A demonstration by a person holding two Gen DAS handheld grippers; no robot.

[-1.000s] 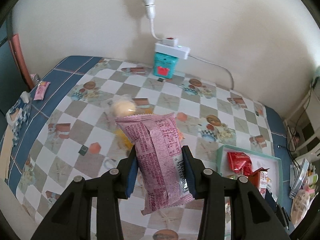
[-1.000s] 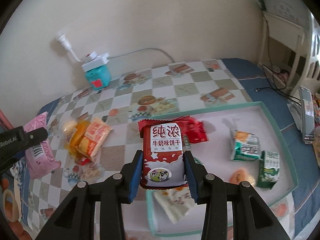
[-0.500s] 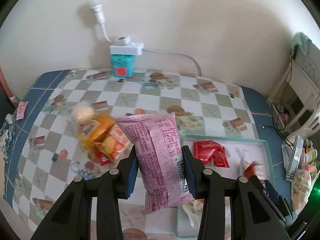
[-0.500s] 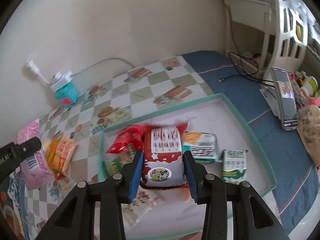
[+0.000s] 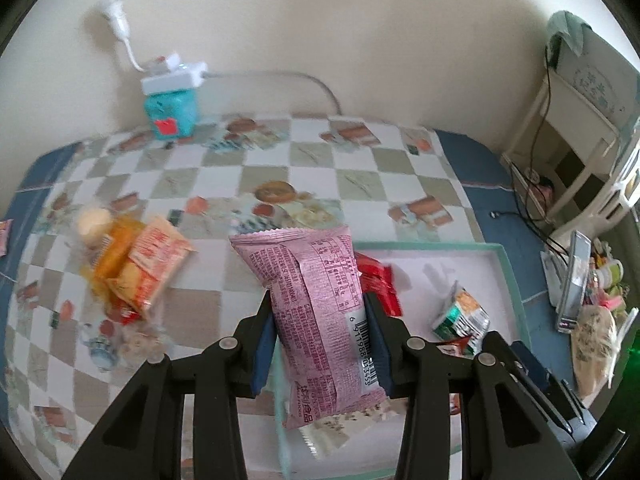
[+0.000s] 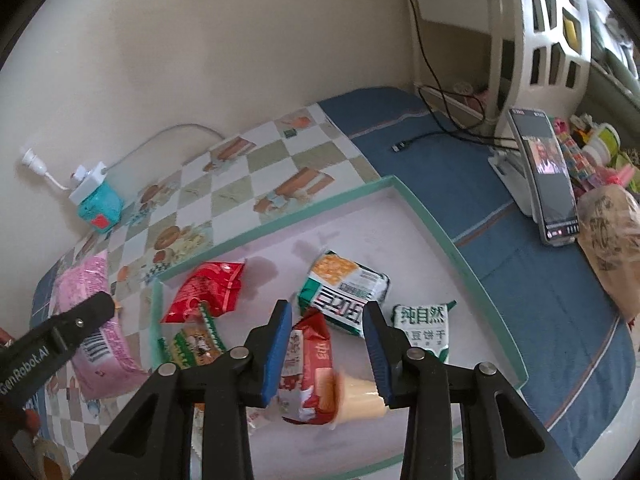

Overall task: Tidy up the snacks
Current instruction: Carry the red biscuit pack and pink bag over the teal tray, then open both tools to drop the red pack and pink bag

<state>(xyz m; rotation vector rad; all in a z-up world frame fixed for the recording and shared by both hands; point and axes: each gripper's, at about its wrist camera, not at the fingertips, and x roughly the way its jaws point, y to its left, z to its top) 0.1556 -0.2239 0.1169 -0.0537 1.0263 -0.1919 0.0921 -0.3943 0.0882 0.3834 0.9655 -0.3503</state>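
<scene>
While the left gripper point(image 5: 320, 344) clamps the pink snack packet point(image 5: 320, 320) above the tray's point(image 6: 460, 248) near-left corner (likely for drop-in), right gripper point(image 6: 328, 344) jaws stand wide over the red biscuit packet point(image 6: 308, 372), lying in the tray.

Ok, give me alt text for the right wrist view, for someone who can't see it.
The right gripper is open above a red biscuit packet lying in the teal-rimmed tray among other snack packets. At far left, the left gripper holds a pink packet.

Plain cream wall point(image 5: 360, 20), white lattice shelf point(image 6: 548, 28) at right, checkered tablecloth point(image 5: 360, 184), soft daylight
</scene>
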